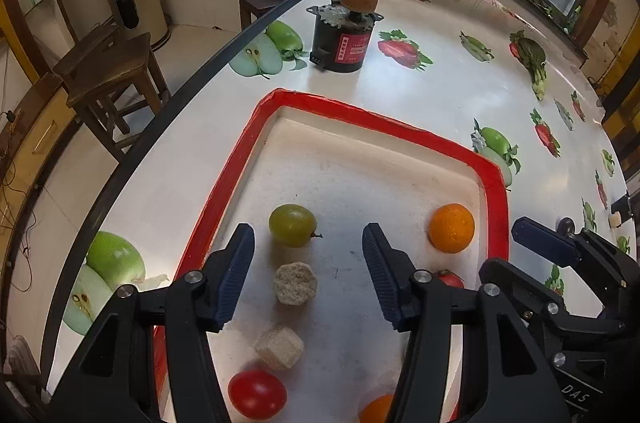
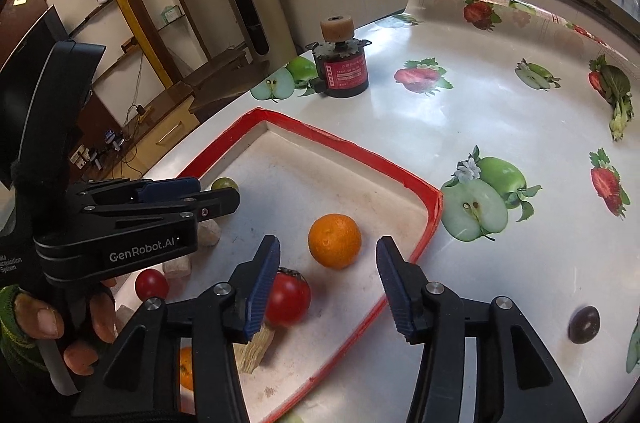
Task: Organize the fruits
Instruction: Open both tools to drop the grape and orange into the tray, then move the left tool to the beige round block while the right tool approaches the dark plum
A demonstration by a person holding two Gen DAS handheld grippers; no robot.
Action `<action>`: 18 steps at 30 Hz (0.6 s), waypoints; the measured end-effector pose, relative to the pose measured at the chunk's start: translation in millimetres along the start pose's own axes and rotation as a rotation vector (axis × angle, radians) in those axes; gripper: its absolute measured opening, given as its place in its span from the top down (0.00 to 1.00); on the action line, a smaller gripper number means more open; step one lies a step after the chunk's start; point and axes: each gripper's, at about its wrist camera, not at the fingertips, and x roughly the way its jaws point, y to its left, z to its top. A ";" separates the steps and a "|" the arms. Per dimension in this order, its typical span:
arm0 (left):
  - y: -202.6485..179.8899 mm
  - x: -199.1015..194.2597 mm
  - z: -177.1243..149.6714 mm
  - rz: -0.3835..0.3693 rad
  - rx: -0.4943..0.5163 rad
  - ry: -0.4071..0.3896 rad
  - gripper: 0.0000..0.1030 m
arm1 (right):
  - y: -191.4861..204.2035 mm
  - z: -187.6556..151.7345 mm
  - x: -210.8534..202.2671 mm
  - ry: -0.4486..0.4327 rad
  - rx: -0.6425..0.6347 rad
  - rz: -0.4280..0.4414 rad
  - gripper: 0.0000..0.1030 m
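We hold the left gripper (image 1: 308, 243) and right gripper (image 2: 328, 259) over the red-rimmed tray (image 1: 248, 151), jaws spread, empty. Tray holds a green grape (image 1: 292, 225) at 11 o'clock, an orange (image 1: 451, 227) at 2.

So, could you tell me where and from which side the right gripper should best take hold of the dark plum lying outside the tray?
Probably from above, the fingers closing across the widest part of the dark plum. It is small, round and lies alone on the tablecloth, right of the tray, so nothing blocks either side. The right gripper is open and empty.
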 end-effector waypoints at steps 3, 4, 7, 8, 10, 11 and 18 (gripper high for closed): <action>-3.2 -6.0 -7.0 -0.004 0.003 -0.003 0.46 | -1.7 -7.8 -17.6 -0.018 0.003 0.006 0.49; -4.7 -8.3 -9.6 -0.009 0.005 -0.007 0.46 | -2.9 -10.5 -23.1 -0.024 0.005 0.003 0.49; -9.8 -14.1 -17.7 -0.012 0.016 -0.008 0.46 | -8.3 -20.7 -39.2 -0.036 0.019 -0.006 0.49; -11.8 -16.4 -20.6 -0.017 0.022 -0.012 0.46 | -10.3 -24.6 -44.7 -0.040 0.025 -0.009 0.49; -15.4 -20.4 -26.1 -0.023 0.027 -0.010 0.46 | -15.9 -32.4 -55.2 -0.049 0.039 -0.018 0.49; -17.3 -23.3 -29.4 -0.033 0.029 -0.012 0.46 | -18.6 -36.5 -60.2 -0.051 0.047 -0.023 0.49; -36.8 -57.1 -49.7 -0.086 0.074 -0.042 0.46 | -41.9 -69.8 -90.7 -0.058 0.108 -0.059 0.49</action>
